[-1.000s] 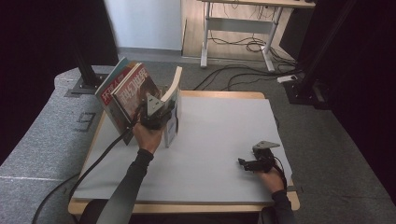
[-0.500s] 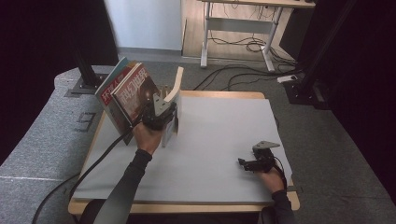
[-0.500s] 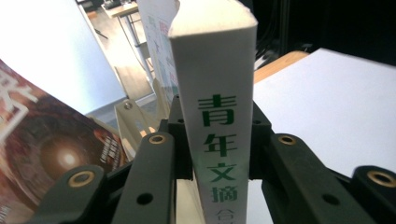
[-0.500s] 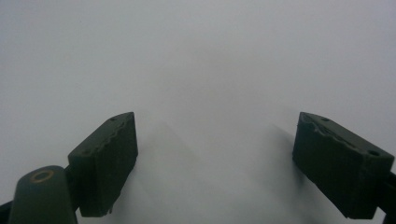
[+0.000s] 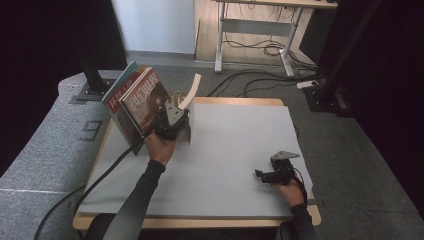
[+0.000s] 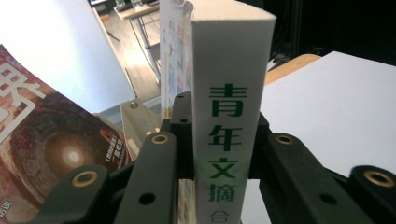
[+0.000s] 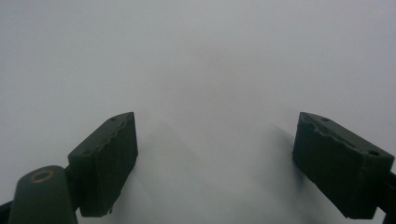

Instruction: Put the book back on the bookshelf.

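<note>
High view shows the left hand-held gripper (image 5: 176,116) at the far left part of the white surface (image 5: 235,150), where it grips a thick white paperback book with green characters on its spine (image 5: 187,131). Left gripper view makes the grip clear: the white spine (image 6: 229,135) stands upright between the two black jaws, and the pads press on both covers, so the jaws are closed on the book and have just been closing a little further. The top pages of this book curl away toward the far side in the high view. Just beside it on the left, two magazines lean tilted against each other: a magazine with a dark red cover and a glowing round picture (image 5: 147,100), and behind it a magazine with a light blue and white cover (image 5: 119,97). The red magazine (image 6: 51,149) is very near the left jaw, so it stands close against the way of the gripper on that side. A pale wooden stand with round holes (image 6: 137,123) is between the red magazine and the book. The right hand-held gripper (image 5: 264,176) rests low near the right front edge of the surface, well apart from the books. Right gripper view shows its two black jaws wide apart over the bare white surface (image 7: 210,70), with nothing between them. On the grey floor beyond the surface, black cables (image 5: 260,50) lie under a metal-legged desk (image 5: 250,25).
</note>
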